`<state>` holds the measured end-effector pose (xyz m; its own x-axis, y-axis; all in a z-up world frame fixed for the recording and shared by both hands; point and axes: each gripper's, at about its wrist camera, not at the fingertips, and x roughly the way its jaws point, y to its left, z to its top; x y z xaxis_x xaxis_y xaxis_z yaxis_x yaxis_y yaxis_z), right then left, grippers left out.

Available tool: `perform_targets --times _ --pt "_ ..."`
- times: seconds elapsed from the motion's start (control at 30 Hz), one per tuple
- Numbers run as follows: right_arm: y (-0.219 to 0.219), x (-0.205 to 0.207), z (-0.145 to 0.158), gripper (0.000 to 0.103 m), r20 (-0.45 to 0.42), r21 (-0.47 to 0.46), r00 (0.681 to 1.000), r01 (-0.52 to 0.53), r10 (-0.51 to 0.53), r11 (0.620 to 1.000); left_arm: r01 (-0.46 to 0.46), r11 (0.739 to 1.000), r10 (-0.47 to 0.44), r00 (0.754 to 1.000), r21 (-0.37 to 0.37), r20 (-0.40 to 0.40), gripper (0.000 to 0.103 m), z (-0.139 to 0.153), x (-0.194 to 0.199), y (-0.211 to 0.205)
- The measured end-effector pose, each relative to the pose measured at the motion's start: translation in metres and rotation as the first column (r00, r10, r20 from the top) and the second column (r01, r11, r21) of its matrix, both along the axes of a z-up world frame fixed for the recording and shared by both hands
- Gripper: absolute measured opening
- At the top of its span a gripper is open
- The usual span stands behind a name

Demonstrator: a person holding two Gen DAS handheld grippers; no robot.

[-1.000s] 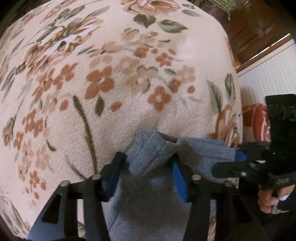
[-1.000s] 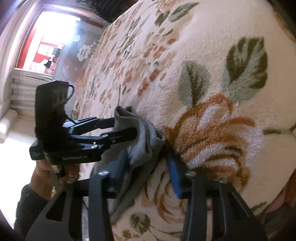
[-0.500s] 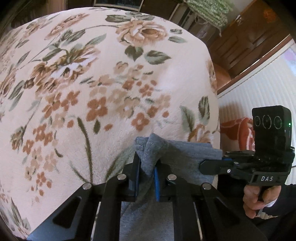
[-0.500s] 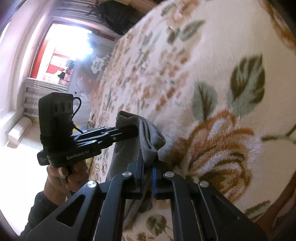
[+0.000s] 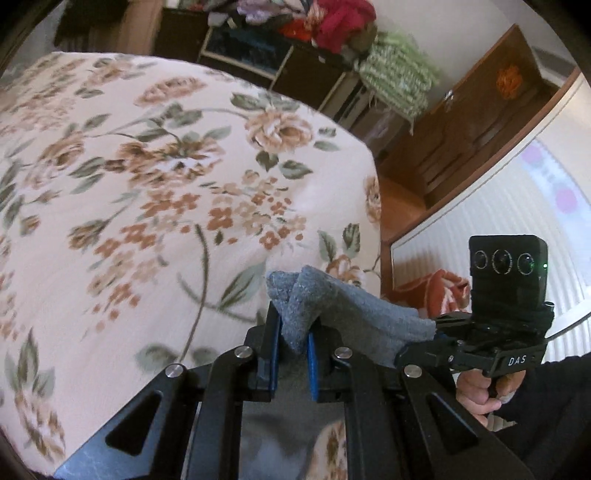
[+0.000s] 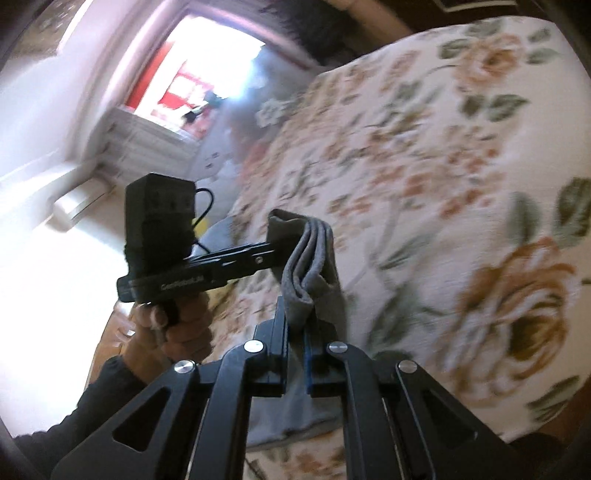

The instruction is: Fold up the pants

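Note:
The grey pants point(image 5: 354, 314) hang by one end between both grippers, lifted off the floral blanket point(image 5: 129, 221). My left gripper point(image 5: 293, 332) is shut on one corner of the cloth edge. My right gripper point(image 6: 295, 325) is shut on the other corner, where the grey pants point(image 6: 310, 266) bunch into folds. The right gripper also shows in the left wrist view point(image 5: 424, 338), and the left gripper in the right wrist view point(image 6: 273, 258), each pinching the same edge. The rest of the pants hangs below and is mostly hidden by the gripper frames.
The bed's far edge point(image 5: 369, 177) drops to a wooden floor point(image 5: 399, 199). Dark furniture with piled clothes point(image 5: 332, 33) stands beyond. A white ribbed panel point(image 5: 498, 214) is at right. A bright window point(image 6: 210, 62) shows in the right wrist view.
Both grippers closed on the pants' edge, then lifted it up off the blanket. The views have tilted up, showing more of the room.

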<state>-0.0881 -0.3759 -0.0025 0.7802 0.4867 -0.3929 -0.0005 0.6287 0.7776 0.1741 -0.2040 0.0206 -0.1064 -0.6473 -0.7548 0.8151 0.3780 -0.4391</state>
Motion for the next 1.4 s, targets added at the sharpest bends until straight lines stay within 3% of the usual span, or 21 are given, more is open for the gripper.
perform_targets --times 0.27,0.6,0.77,1.03,1.13,1.27,1.4 --pt "0.096 0.019 0.007 0.007 0.027 -0.012 0.973 -0.230 0.230 0.973 -0.163 0.984 0.162 0.986 -0.070 -0.027 0.011 0.000 -0.023 0.115" --pt "0.225 0.051 -0.030 0.007 -0.037 -0.005 0.888 -0.458 0.458 0.889 -0.383 0.921 0.375 0.920 -0.064 -0.116 0.011 -0.051 -0.042 0.249" --pt "0.271 0.066 -0.067 0.007 -0.087 -0.002 0.850 -0.521 0.519 0.854 -0.453 0.891 0.442 0.881 -0.036 -0.170 0.011 -0.086 -0.047 0.290" --pt "0.299 0.074 -0.099 0.007 -0.152 -0.023 0.817 -0.566 0.556 0.824 -0.490 0.872 0.475 0.853 -0.017 -0.214 0.014 -0.122 -0.050 0.317" --pt "0.305 0.073 -0.104 0.013 -0.165 -0.022 0.804 -0.582 0.572 0.813 -0.516 0.857 0.502 0.836 -0.007 -0.222 0.021 -0.124 -0.051 0.328" --pt "0.312 0.072 -0.102 0.032 -0.178 -0.014 0.781 -0.610 0.598 0.792 -0.537 0.844 0.524 0.825 -0.003 -0.211 0.021 -0.118 -0.060 0.347" --pt "0.318 0.061 -0.088 0.041 -0.147 -0.052 0.760 -0.645 0.633 0.763 -0.567 0.824 0.557 0.810 0.001 -0.183 0.021 -0.106 -0.078 0.364"
